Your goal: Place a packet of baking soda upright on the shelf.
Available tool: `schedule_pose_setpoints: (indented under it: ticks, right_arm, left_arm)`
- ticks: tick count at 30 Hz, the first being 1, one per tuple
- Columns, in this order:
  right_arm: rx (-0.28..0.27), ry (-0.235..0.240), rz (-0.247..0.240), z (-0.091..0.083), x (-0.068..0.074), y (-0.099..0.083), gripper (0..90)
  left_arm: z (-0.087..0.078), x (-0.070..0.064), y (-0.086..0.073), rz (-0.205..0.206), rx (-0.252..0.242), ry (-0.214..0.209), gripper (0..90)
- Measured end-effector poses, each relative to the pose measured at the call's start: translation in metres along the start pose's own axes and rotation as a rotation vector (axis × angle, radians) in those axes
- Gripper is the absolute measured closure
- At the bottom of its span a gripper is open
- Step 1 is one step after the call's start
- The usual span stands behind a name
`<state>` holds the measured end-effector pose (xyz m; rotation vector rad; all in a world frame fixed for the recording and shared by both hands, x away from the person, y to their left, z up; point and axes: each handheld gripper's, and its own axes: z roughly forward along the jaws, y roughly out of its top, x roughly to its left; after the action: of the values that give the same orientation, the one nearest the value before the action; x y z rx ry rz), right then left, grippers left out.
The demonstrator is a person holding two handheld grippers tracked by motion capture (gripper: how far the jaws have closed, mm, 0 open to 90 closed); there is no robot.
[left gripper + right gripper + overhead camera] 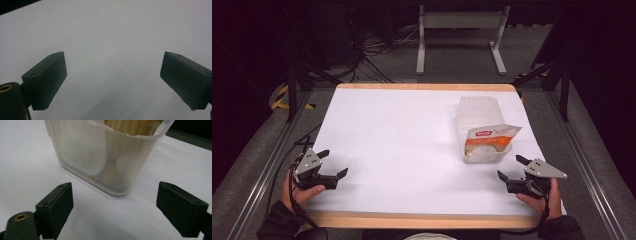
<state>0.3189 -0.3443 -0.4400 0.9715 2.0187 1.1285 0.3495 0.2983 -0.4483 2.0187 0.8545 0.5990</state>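
Observation:
A clear plastic tub (482,117) stands on the right side of the white table (402,135). A white and orange packet (489,137) lies in its near end and sticks out over the rim. My right gripper (512,167) rests open near the front right edge, just short of the tub, with nothing between its fingers. In the right gripper view the tub (105,157) stands close ahead of the wide-apart jaws of that gripper (115,202). At the front left my left gripper (333,162) is open over bare table, as the left gripper (113,75) view confirms.
The tub's lid end (479,102) reaches toward the far edge. A wooden rim (422,220) runs along the table's front. Beyond the table stand a metal frame (459,35) and loose cables (372,47) on the floor.

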Motion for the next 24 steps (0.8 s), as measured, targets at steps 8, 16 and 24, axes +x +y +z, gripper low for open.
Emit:
schedule_pose_setpoints:
  ticks: [8, 16, 24]
  right_arm:
    - [-0.006, -0.003, 0.0, -0.002, -0.002, 0.0, 14.7]
    - [-0.014, 0.0, 0.003, -0.003, -0.002, -0.001, 14.7]
    - [-0.013, -0.004, -0.002, -0.003, -0.002, 0.0, 14.7]
  left_arm:
    - [-0.011, 0.004, -0.013, -0.085, -0.054, 0.005, 7.3]
    - [-0.015, 0.003, -0.015, -0.108, -0.081, -0.001, 7.3]
    - [-0.016, 0.0, -0.014, -0.1, -0.114, -0.004, 7.4]
